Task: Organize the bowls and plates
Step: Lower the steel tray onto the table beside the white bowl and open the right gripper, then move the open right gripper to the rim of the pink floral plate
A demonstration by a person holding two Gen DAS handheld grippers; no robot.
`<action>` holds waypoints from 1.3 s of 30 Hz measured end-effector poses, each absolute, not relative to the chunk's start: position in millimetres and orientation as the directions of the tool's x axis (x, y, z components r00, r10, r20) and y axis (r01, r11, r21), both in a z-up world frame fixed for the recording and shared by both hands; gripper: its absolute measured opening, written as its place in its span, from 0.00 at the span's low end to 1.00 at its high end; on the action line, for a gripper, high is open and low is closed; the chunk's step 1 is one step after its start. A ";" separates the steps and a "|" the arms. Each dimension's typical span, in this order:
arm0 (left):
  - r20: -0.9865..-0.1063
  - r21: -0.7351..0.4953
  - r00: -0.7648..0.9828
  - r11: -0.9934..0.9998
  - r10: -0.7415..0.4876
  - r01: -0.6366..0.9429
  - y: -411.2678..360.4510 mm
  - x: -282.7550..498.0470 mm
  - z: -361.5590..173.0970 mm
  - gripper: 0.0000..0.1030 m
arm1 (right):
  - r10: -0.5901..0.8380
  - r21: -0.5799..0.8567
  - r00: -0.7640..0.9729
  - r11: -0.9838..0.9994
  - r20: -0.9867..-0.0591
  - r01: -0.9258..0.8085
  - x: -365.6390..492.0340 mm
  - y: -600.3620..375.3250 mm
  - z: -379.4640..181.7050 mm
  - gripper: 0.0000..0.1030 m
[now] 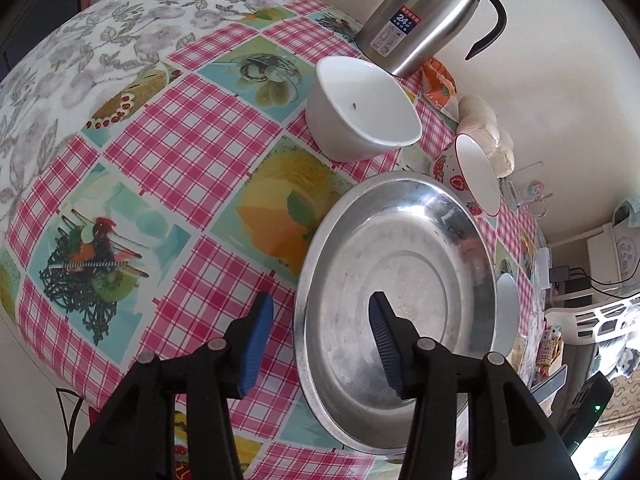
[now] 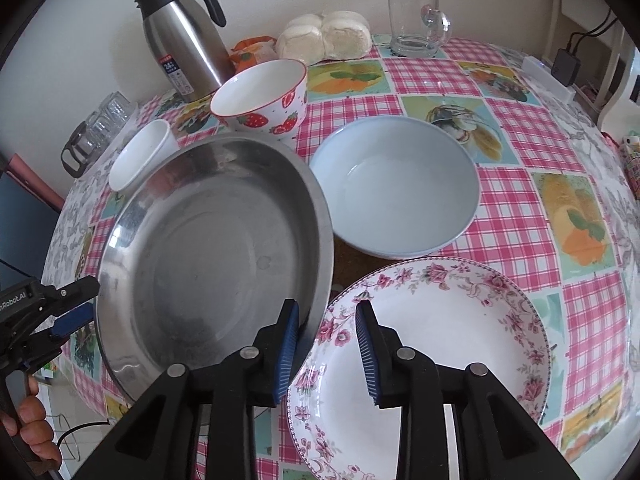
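A steel plate [image 1: 396, 280] lies on the checked tablecloth; it also shows in the right wrist view [image 2: 208, 240]. My left gripper [image 1: 320, 332] is open, its jaws straddling the plate's near-left rim without closing. My right gripper [image 2: 328, 344] is open, straddling the plate's right rim above a floral plate [image 2: 440, 360]. A pale blue bowl [image 2: 396, 188], a strawberry bowl [image 2: 260, 96] and a white bowl [image 1: 360, 108] stand behind. The left gripper [image 2: 72, 312] shows at the plate's left edge in the right wrist view.
A steel thermos jug [image 1: 432, 16] stands at the back by the wall. Steamed buns in a bag [image 2: 324, 36] and a glass mug [image 2: 416, 24] sit at the far edge. Glassware [image 2: 100, 128] stands at the left. A white basket [image 1: 592, 324] is beyond the table.
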State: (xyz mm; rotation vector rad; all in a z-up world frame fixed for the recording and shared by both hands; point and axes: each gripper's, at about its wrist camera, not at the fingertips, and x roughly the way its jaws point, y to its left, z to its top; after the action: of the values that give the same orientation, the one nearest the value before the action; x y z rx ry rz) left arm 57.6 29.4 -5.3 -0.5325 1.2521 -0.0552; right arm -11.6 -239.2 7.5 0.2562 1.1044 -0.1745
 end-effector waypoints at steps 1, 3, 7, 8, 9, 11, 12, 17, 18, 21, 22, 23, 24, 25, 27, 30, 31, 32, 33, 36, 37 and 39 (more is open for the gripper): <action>-0.891 -0.405 0.323 0.880 -0.319 -0.247 28.8 57.7 -5.7 0.51 | -0.017 0.116 0.441 0.955 -0.897 0.272 -11.7 -240.5 8.2 0.37; -0.898 -0.389 0.319 0.886 -0.304 -0.251 27.4 58.2 -6.3 0.51 | -0.019 0.119 0.441 0.952 -0.897 0.282 -11.3 -243.4 9.3 0.39; -0.902 -0.370 0.325 0.896 -0.283 -0.246 25.7 58.0 -4.6 0.58 | -0.039 0.114 0.460 0.947 -0.887 0.299 -12.9 -247.2 15.3 0.46; -0.904 -0.361 0.327 0.901 -0.275 -0.242 25.4 57.9 -4.0 0.65 | -0.051 0.107 0.467 0.946 -0.883 0.306 -13.3 -248.2 16.8 0.49; -0.906 -0.351 0.330 0.906 -0.264 -0.238 24.9 57.8 -3.2 0.67 | -0.061 0.101 0.473 0.945 -0.879 0.311 -13.7 -249.1 18.2 0.53; -0.910 -0.331 0.334 0.916 -0.246 -0.225 22.8 58.1 -2.1 0.71 | -0.069 0.098 0.481 0.945 -0.874 0.314 -13.7 -249.2 20.0 0.54; -0.912 -0.322 0.334 0.921 -0.240 -0.218 21.2 58.7 -2.0 0.73 | -0.070 0.098 0.484 0.945 -0.873 0.313 -12.9 -249.6 20.5 0.56; -0.921 -0.283 0.328 0.941 -0.212 -0.186 14.9 60.5 -3.2 0.77 | -0.072 0.086 0.495 0.954 -0.866 0.289 -10.3 -244.4 21.5 0.60; -0.921 -0.277 0.330 0.944 -0.207 -0.180 13.8 60.2 -2.4 0.77 | -0.072 0.083 0.499 0.956 -0.864 0.282 -9.9 -242.9 21.8 0.60; -0.923 -0.242 0.342 0.958 -0.177 -0.155 8.4 60.6 0.2 0.80 | -0.091 0.055 0.515 0.963 -0.852 0.262 -8.6 -237.3 23.7 0.68; -0.923 -0.229 0.347 0.962 -0.167 -0.146 6.8 60.2 1.1 0.86 | -0.099 0.044 0.521 0.966 -0.848 0.256 -8.5 -235.3 24.3 0.70; -0.922 -0.221 0.352 0.965 -0.161 -0.138 5.7 59.8 2.0 0.88 | -0.101 0.038 0.524 0.968 -0.846 0.248 -8.4 -233.8 24.6 0.71; -0.921 -0.214 0.357 0.968 -0.156 -0.131 4.4 59.5 2.7 0.88 | -0.101 0.035 0.525 0.970 -0.845 0.242 -8.0 -232.7 24.6 0.72; -0.921 -0.207 0.360 0.970 -0.150 -0.125 3.4 59.4 2.9 0.88 | -0.098 0.034 0.525 0.971 -0.846 0.237 -7.6 -231.8 24.3 0.73; -0.922 -0.195 0.361 0.974 -0.142 -0.115 1.6 58.8 3.1 0.89 | -0.102 0.025 0.522 0.973 -0.847 0.230 -6.8 -229.8 23.1 0.78; -0.923 -0.172 0.363 0.980 -0.125 -0.102 -2.0 58.5 3.0 0.91 | -0.124 -0.003 0.520 0.974 -0.845 0.228 -6.4 -227.2 21.9 0.90; -0.923 -0.167 0.366 0.981 -0.120 -0.098 -2.9 58.6 3.4 0.92 | -0.125 -0.004 0.523 0.974 -0.843 0.226 -6.5 -227.1 22.1 0.92; -0.922 -0.163 0.369 0.982 -0.117 -0.096 -3.4 58.2 4.0 0.92 | -0.125 -0.004 0.526 0.974 -0.841 0.226 -6.7 -227.2 22.4 0.92; -0.921 -0.161 0.372 0.982 -0.115 -0.095 -3.6 58.0 4.5 0.92 | -0.126 -0.004 0.528 0.974 -0.840 0.227 -7.0 -227.2 22.7 0.95; -0.919 -0.157 0.378 0.983 -0.109 -0.098 -3.6 57.6 5.4 0.92 | -0.134 -0.012 0.531 0.974 -0.837 0.228 -6.6 -227.3 23.3 1.00; -0.919 -0.156 0.380 0.983 -0.107 -0.100 -3.5 57.4 5.8 0.93 | -0.136 -0.014 0.531 0.974 -0.836 0.227 -6.5 -227.4 23.3 1.00; -0.916 -0.160 0.387 0.982 -0.108 -0.104 -3.2 57.1 6.7 0.93 | -0.135 -0.013 0.532 0.974 -0.836 0.227 -6.6 -227.5 23.1 1.00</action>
State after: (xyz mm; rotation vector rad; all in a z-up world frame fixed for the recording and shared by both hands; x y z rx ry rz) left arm 57.1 -3.2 6.7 -0.2034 1.1756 -0.0031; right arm -6.6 -227.5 23.1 0.1013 0.9875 -0.2162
